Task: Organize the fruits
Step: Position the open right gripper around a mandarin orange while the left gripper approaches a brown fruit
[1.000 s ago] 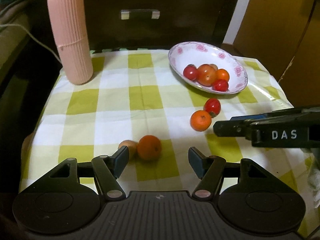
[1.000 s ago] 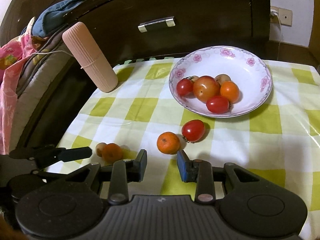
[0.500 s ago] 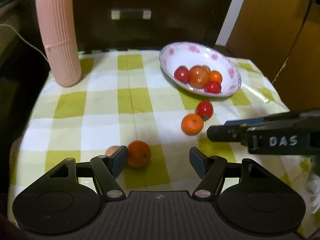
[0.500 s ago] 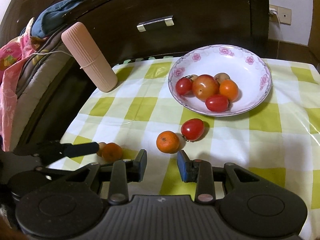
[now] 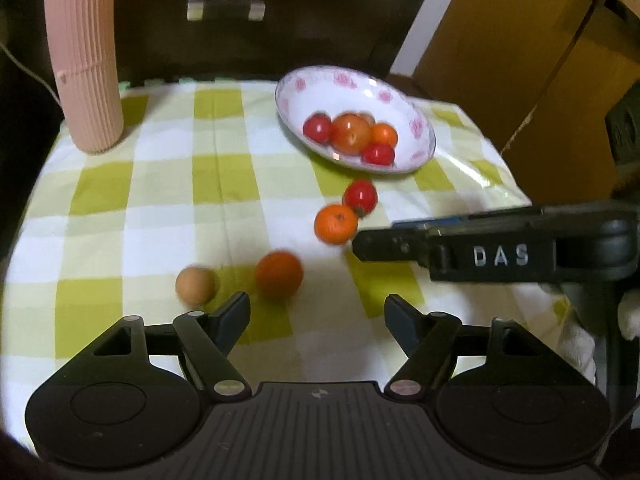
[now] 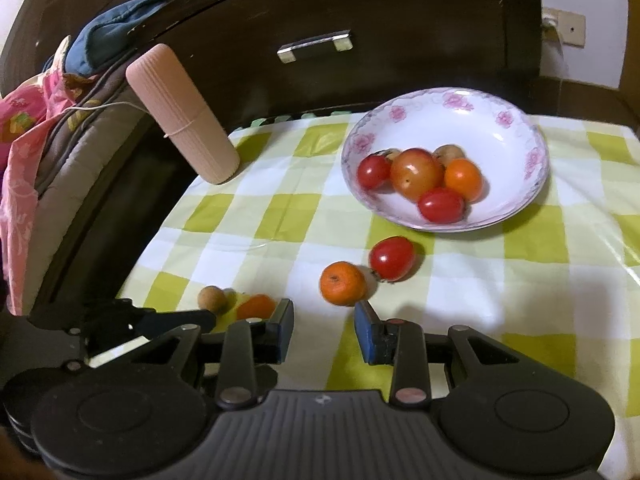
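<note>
Plainly, both grippers, left gripper [image 5: 316, 314] and right gripper [image 6: 323, 330], hover empty with jaws spread to straddle loose fruit: an orange [image 5: 279, 276] and a mandarin [image 6: 342, 283] on the desk, short of the bowl [image 6: 516, 196].

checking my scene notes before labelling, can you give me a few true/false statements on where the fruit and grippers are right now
1. Four fruits lie on the tablecloth outside the bowl. True.
2. The left gripper grips an orange. False: it is open, and the orange lies just ahead of it.
3. The pink tube lies flat. False: it stands upright.
4. The right gripper is open and empty. True.
5. The bowl is empty. False: it holds several fruits.
</note>
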Tool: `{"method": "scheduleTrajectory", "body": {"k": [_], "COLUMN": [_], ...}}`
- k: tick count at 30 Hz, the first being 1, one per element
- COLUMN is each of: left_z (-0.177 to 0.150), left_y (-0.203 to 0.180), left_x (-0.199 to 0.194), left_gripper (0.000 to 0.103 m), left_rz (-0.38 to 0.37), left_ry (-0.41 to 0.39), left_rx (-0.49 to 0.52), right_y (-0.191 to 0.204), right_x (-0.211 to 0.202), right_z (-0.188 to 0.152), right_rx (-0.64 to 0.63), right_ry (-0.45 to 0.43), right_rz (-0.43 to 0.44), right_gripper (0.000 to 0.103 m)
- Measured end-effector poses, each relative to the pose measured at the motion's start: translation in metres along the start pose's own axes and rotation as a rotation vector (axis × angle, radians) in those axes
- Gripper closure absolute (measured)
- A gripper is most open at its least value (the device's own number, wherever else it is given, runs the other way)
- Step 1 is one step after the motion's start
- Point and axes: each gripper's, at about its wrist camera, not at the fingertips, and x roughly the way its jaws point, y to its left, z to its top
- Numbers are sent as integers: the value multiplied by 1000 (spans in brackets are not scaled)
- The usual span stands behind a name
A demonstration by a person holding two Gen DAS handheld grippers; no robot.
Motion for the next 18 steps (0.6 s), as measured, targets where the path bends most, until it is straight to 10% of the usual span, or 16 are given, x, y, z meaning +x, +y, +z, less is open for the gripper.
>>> {"method": "scheduleTrajectory", "body": {"k": [18], "left_z": [-4], "left_y": [5], "left_x": [-24], "left_gripper": [22], "left_rz": [130], "left_ry": [58], "left_rx": [87], "right_y": [57], "right_x": [32], "right_z": [1], "right_rx": [-212], "right_ry": [88], "right_rz": [12], "right_gripper": [70]}}
